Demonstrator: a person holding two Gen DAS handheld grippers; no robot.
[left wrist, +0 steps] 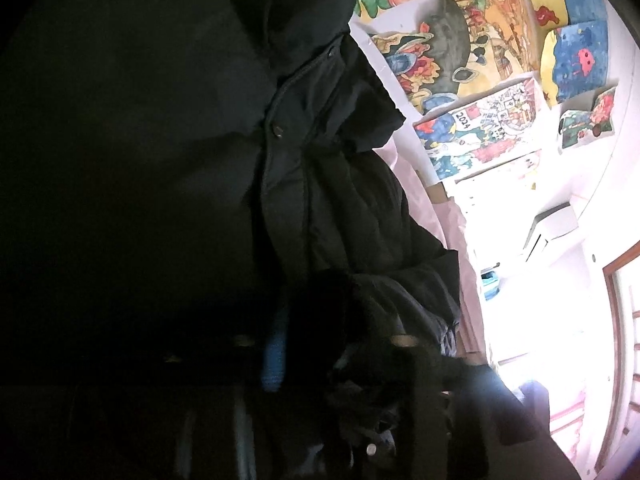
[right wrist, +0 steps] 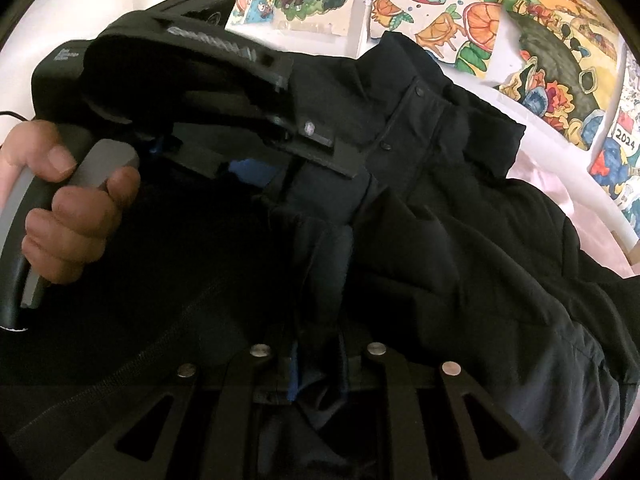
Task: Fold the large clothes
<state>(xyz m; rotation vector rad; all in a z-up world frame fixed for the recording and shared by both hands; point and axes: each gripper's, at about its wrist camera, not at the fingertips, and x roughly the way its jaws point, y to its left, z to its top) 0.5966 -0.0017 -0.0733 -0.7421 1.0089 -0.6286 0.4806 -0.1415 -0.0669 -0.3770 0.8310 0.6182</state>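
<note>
Both grippers pinch the black jacket (right wrist: 460, 240) (drawings (right wrist: 480, 20) behind).

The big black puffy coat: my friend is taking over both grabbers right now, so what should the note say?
Right gripper: jaws shut on a pinch of the big black padded snap-button coat.
Left gripper: seen from the right wrist, pressed into the coat just below the collar; whether it grips cannot be told.
Coat: bunched up over the pink sheet, collar toward the wall of colourful drawings.
Done: no neat fold visible.
Left: spread it flat, fold sleeves, then body.

Black padded jacket (right wrist: 460, 248), bunched, lifted.
</note>
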